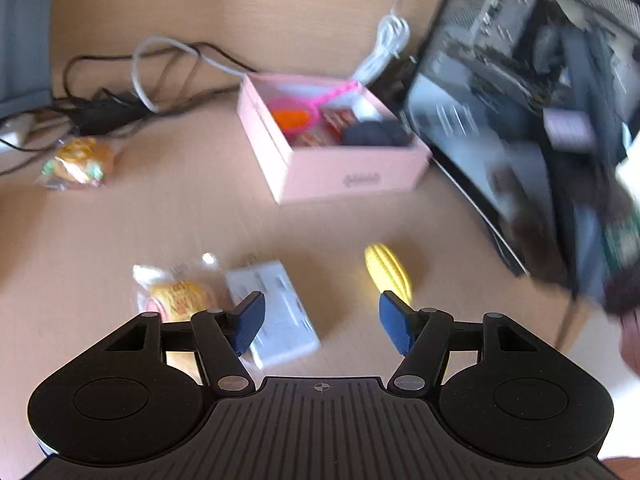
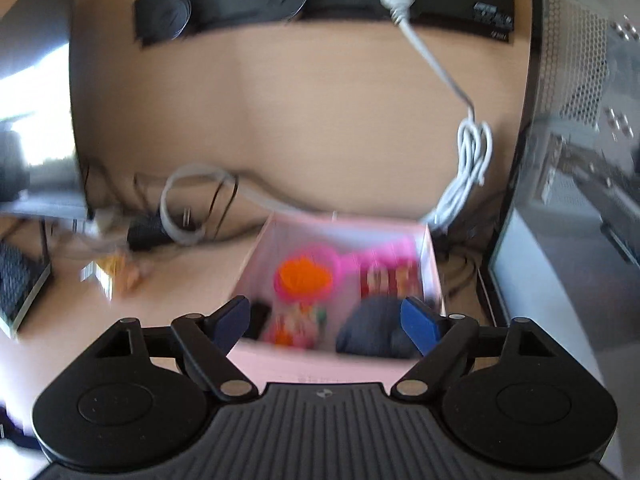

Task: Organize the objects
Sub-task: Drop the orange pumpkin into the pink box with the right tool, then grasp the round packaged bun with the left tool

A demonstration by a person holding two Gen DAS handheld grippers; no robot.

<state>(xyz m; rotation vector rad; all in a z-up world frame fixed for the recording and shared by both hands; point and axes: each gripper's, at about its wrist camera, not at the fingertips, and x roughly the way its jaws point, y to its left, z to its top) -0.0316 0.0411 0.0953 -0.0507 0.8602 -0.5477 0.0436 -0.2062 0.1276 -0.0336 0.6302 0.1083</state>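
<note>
A pink box (image 1: 348, 178) stands on the wooden desk and holds a pink-and-orange toy (image 1: 294, 118), red packets and a dark blue bundle (image 1: 376, 134). Nearer me lie a white charger block (image 1: 276, 312), a yellow ridged toy (image 1: 388, 270) and a wrapped snack (image 1: 180, 292). My left gripper (image 1: 322, 322) hovers open over the desk between the charger and the yellow toy, holding nothing. My right gripper (image 2: 332, 322) stands open above the pink box (image 2: 320, 368), with the dark blue bundle (image 2: 372, 332) lying below its right finger; nothing is gripped.
Another wrapped snack (image 1: 78, 164) lies at the left near tangled black and white cables (image 1: 160, 76). A computer case with a glass side (image 1: 540, 120) stands at the right. A black power strip (image 2: 320, 4) is mounted on the back panel, with a white plug in it.
</note>
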